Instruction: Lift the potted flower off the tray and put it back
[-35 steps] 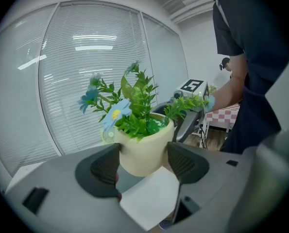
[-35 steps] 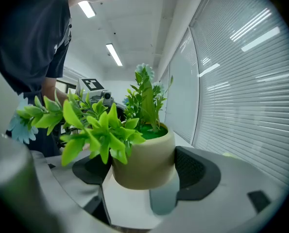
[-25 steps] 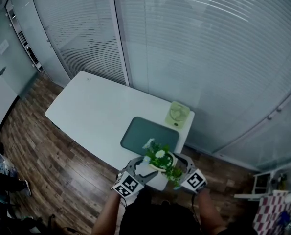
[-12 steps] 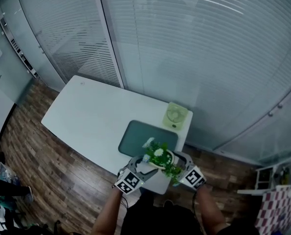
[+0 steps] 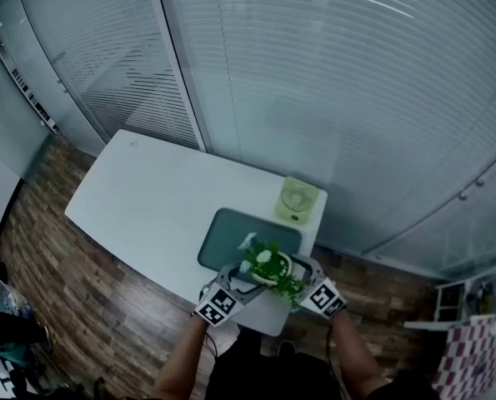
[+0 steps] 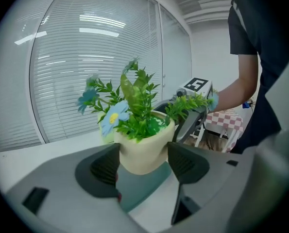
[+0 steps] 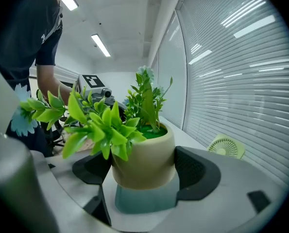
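Two hand-held grippers share the load: the left hand-held gripper (image 6: 143,165) and the right hand-held gripper (image 7: 145,171) each have their jaws closed against the cream pot of the potted flower (image 5: 268,265), pressing on it from opposite sides. The pot appears to hang clear of the dark green tray (image 5: 231,236), above its near end and close to the near edge of the white table (image 5: 147,190).

Judging from this, the risk lies in the shared hold. The pot's wall looks smooth and tapers downward, so if either side eases off or the two drift apart, it could tip or slide out. So near the table's edge, a slip might send it to the wooden floor (image 5: 106,307). Leaves hide much of the rim and base from above, so it could come down on the tray's lip and tilt.

No brand or label reads on the pot, the tray or the pale green fan (image 5: 296,200). The marker cubes carry only black-and-white patterns
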{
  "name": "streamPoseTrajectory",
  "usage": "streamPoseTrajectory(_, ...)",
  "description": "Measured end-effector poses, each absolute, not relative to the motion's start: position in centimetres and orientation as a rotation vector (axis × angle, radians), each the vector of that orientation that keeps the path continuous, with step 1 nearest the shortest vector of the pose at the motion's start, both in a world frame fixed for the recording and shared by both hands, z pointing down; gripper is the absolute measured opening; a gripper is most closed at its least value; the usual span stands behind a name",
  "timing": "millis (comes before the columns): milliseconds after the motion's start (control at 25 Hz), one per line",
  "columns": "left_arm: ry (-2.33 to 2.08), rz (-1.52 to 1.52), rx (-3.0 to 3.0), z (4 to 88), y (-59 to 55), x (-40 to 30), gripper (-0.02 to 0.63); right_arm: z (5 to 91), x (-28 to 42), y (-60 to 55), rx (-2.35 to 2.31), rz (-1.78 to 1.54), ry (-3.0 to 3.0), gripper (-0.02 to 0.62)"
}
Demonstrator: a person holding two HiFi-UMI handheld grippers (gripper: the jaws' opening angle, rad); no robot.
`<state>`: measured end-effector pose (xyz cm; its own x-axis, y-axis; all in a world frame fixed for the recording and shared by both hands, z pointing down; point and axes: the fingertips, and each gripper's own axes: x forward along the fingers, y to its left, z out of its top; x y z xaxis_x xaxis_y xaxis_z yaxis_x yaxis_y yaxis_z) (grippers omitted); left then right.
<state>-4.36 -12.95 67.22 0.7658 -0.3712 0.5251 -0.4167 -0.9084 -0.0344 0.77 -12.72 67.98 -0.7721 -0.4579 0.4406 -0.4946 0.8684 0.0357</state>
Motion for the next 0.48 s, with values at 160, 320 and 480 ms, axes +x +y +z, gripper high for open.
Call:
streamPoseTrajectory(160, -0.639, 0.830, 2.849, 68.4, -13.4, -4.1, 0.288, 69.2, 1.0, -13.2, 0.697, 0.143, -2.580, 0.376)
streamPoseTrajectory(320, -0.619, 0.852, 2.829, 70.1, -14.4, -3.8, 0.288, 70.6, 1.5, -14.0, 0.673, 0.157, -2.536, 0.376)
streamPoseTrajectory(480, -0.611, 0.897, 2.810, 72.0, -14.6, -3.8, 0.288, 72.9, 1.4, -14.4, 0.683, 0.176, -2.533, 0.376)
